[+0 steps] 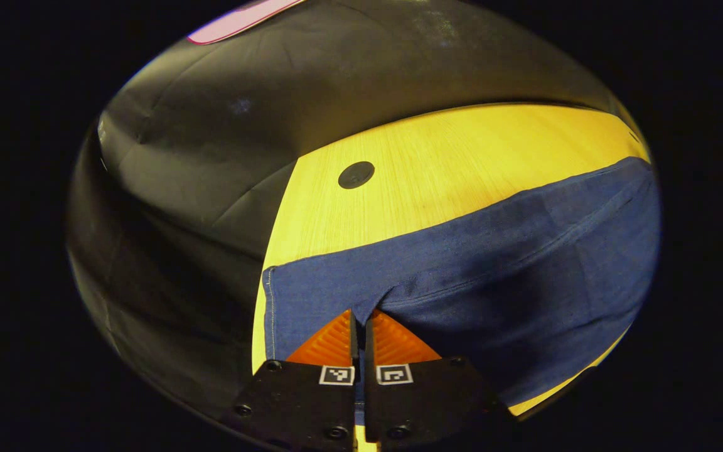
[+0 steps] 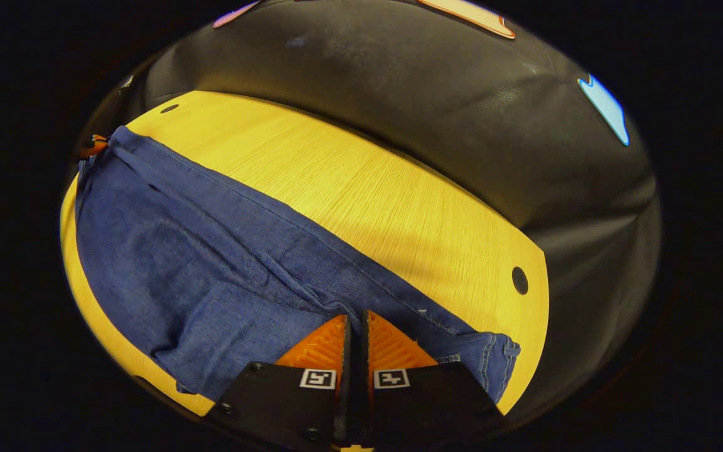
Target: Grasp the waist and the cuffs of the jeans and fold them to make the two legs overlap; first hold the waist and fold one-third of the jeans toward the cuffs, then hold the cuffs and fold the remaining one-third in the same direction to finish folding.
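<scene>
Blue jeans (image 1: 493, 251) lie stretched lengthwise on a yellow wooden table (image 1: 449, 157). In the left gripper view the stitched cuff end (image 1: 269, 314) sits near the table's left edge. My left gripper (image 1: 359, 317) is shut on the denim just inside that cuff, and the cloth puckers at its fingertips. In the right gripper view the jeans (image 2: 198, 251) run away to the upper left, with the waist end (image 2: 493, 361) at the lower right. My right gripper (image 2: 355, 320) is shut on the denim at the waist. The left gripper (image 2: 93, 145) shows small at the far cuff end.
The table has round dark holes (image 1: 356, 174) (image 2: 519, 280) near its corners. Bare tabletop (image 2: 368, 201) runs along the far side of the jeans. Black cloth wall (image 2: 462, 107) closes in behind the table's edge.
</scene>
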Tool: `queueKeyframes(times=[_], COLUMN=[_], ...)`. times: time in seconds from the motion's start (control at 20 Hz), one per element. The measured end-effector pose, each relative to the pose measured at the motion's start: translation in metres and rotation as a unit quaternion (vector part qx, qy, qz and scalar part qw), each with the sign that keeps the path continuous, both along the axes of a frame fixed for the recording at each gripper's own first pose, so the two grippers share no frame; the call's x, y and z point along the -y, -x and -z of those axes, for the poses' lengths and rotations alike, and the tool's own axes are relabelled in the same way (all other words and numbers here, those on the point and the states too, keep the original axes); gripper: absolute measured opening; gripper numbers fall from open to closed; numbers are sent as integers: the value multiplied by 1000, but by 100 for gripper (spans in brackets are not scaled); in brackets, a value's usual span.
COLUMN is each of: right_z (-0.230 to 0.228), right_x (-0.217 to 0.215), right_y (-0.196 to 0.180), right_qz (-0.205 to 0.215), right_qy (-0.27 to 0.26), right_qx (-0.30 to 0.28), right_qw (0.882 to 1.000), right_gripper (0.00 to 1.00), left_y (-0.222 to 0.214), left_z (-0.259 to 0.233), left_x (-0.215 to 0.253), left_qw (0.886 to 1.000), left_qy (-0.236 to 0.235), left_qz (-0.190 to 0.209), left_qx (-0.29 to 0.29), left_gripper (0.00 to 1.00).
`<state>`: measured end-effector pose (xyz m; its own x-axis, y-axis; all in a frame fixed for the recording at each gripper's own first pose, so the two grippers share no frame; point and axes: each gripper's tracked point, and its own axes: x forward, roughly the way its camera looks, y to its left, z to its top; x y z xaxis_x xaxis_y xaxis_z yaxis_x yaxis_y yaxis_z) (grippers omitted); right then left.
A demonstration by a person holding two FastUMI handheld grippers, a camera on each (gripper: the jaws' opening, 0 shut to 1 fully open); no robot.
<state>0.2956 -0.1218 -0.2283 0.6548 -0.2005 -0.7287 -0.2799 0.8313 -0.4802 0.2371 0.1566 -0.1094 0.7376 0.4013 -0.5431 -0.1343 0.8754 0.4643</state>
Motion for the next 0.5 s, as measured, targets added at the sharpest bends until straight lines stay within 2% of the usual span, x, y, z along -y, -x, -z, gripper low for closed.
queueKeyframes(times=[0.05, 0.1, 0.25, 0.3, 0.35, 0.5], right_z=[2, -3, -24, -34, -45, -80], right_x=[-2, -4, -1, 1, 9, 41], right_y=[2, 5, 8, 13, 17, 37], right_qz=[7, 14, 29, 32, 35, 64], right_qy=[-22, -35, -68, -79, -88, -103], right_qx=[-3, -3, 14, 23, 34, 67], right_qw=[1000, 999, 997, 996, 995, 990], right_gripper=[10, 23, 100, 100, 100, 100], left_y=[0, -1, 8, 9, 13, 26], left_z=[-6, -14, -37, -45, -52, -66], left_x=[7, 16, 28, 34, 44, 68], left_qw=[1000, 1000, 999, 998, 997, 992], left_qy=[2, 7, 7, 13, 26, 54], left_qz=[4, 9, 9, 11, 14, 28], left_qx=[7, 17, 47, 64, 77, 110], left_gripper=[0, 20, 79, 99, 96, 96])
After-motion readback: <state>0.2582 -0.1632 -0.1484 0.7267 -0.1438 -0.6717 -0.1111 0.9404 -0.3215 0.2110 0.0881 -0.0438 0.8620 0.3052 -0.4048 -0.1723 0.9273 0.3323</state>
